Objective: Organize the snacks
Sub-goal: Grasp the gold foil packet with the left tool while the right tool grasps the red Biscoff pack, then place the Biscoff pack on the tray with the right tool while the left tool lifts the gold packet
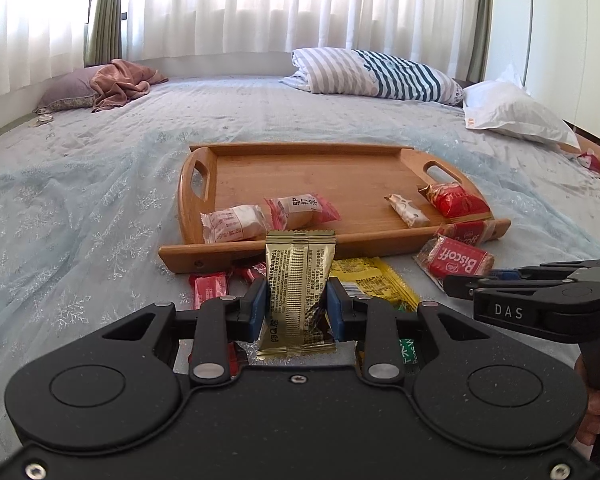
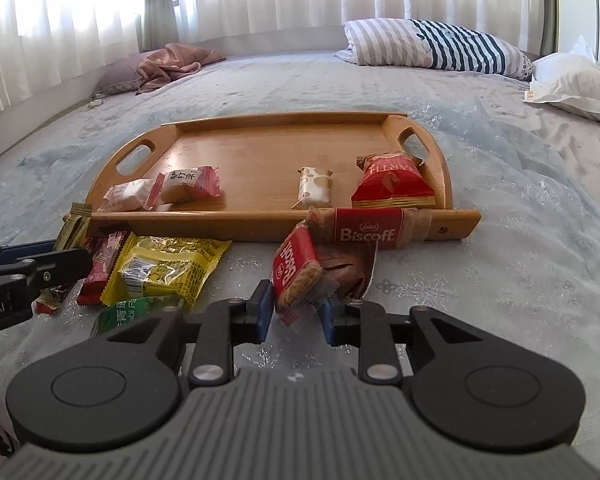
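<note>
A wooden tray lies on the bed and holds two pink-white snack packs, a small cream pack and a red pack. My left gripper is shut on a gold packet, held upright above the loose snacks before the tray. My right gripper is shut on a red Biscoff pack, just off the bed. A second Biscoff pack leans on the tray's front rim. A yellow packet, red bar and green packet lie on the bed.
The bed sheet is wrinkled light blue. A striped pillow and white pillow lie behind right; a purple pillow with a pink cloth behind left. Curtains back the bed.
</note>
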A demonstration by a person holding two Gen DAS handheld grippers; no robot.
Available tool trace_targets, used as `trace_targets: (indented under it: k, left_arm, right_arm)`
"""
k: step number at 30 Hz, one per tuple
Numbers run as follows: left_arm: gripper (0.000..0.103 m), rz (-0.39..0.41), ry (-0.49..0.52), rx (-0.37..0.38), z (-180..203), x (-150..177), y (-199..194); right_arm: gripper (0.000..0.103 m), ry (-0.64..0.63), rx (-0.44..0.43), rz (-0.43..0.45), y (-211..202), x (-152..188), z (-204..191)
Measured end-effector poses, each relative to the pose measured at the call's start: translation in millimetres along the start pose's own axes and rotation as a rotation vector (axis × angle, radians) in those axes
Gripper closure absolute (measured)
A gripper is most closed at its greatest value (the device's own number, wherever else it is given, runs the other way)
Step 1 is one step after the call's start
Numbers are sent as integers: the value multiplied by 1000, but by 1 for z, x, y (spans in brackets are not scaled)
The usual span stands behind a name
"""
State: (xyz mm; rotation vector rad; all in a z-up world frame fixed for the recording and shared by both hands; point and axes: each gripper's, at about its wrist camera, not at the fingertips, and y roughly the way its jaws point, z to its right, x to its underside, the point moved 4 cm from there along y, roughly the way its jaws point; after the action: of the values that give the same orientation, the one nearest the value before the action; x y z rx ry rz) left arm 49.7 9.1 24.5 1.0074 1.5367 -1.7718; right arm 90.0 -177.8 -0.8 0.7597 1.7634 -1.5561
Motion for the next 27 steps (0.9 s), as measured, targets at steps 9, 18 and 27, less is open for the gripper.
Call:
trace_targets:
  k: [9,18,27]
  left_arm:
    - [73,-5,-3,5,0,0,3]
    - [73,-18,-20,7,-3,3,11]
    - [73,-22,-16,19,-3,4,14]
  right_arm:
    - [26,-99,108,26,7,-5,-9]
    - [25,-253,179,36,8,4,-9]
    - [62,-306,125,14,1,13,-13]
